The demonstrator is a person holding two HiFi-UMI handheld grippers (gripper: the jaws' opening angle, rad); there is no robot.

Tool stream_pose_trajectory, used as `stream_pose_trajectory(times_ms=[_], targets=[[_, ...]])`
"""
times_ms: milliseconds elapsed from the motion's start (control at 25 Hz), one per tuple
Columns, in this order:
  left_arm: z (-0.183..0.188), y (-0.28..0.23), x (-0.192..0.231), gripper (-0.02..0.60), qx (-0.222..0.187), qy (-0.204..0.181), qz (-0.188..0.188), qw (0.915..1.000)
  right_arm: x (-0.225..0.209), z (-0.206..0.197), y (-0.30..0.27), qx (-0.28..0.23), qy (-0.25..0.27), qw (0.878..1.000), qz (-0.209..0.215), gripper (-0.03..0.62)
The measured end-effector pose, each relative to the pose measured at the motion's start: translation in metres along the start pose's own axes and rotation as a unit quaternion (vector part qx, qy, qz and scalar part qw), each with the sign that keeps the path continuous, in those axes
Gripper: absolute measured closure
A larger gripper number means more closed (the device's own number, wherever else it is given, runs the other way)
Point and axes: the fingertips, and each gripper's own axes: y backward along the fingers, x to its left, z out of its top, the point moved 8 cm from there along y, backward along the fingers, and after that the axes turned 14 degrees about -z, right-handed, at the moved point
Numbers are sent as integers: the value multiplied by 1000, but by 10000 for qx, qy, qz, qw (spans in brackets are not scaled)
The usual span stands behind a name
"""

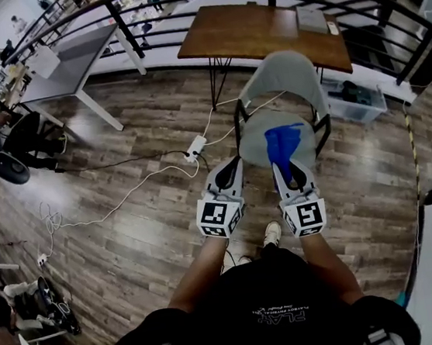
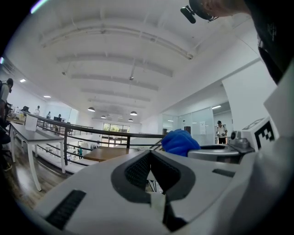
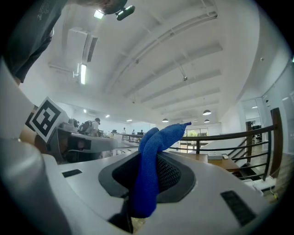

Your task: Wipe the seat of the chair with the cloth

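Cloth [image 1: 283,142], blue, nubby weave, bunched into a strip: pinched in right gripper [image 1: 288,171] fingers, lying over the smooth grey moulded chair seat [image 1: 252,148]. Left gripper [image 1: 230,172] fingers closed together, empty, at seat's front edge. Wood-plank floor [image 1: 144,223] beneath.

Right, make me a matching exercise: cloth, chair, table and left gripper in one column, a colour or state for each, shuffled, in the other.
1 cloth
2 chair
3 table
4 left gripper

A brown
B jaws shut, nothing between
C blue, pinched by the right gripper
D grey

Pairs: 1-C, 2-D, 3-A, 4-B
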Motion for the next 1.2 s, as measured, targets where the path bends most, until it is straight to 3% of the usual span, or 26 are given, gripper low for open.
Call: stream_pose_trajectory(times_ms=[440,760,880,1200], targets=[[0,-67,27,574,168,-17,184,9997,-51,-9,-65,-32,-206,9996,178,497],[-5,-94,63,574,235,110,219,9994,-60,-20,-104,162,-253,9994,151,497],[-14,-110,87,574,245,290,96,9992,-60,-28,-126,219,-212,9995,111,497],[-17,-159,178,574,537,138,-573,9968,-46,-19,-206,162,176,9992,-329,497]])
